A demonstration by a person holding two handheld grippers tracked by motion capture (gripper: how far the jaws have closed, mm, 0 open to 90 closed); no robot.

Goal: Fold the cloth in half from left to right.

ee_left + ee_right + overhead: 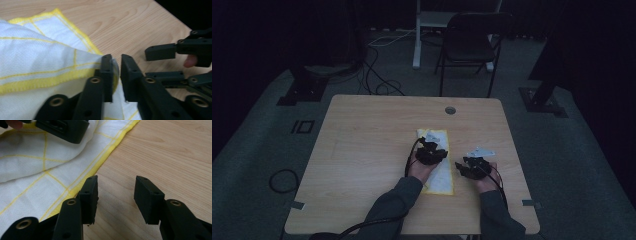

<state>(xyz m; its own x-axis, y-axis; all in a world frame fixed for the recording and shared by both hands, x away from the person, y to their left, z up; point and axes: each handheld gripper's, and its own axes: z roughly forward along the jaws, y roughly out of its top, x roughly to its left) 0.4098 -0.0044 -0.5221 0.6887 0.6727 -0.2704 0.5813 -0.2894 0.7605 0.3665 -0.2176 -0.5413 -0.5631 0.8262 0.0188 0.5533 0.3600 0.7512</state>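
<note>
On a pale wooden table (362,150) in a dim room, a person works one white cloth with yellow stripes (439,172), folded lengthwise and lying near the table's middle, towards the person's side. The left gripper (115,71) sits over the cloth, its jaws narrowly parted with a raised fold of fabric lying against one pad and a slim gap showing; the pads do not appear to press it. The right gripper (116,198) hovers just beside the cloth's yellow hem (100,163), over bare wood, its jaws moderately wide and holding nothing.

The risk from here is that the lifted fold slips free of the loosened left jaws and slumps unevenly, leaving the layers out of line; a sideways drag by that gripper could also pull the whole cloth askew. The right gripper, close by, might snag the hem if it moves in carelessly.

The count: one cloth, two grippers, one table, one dark folding chair (472,45) beyond it.
</note>
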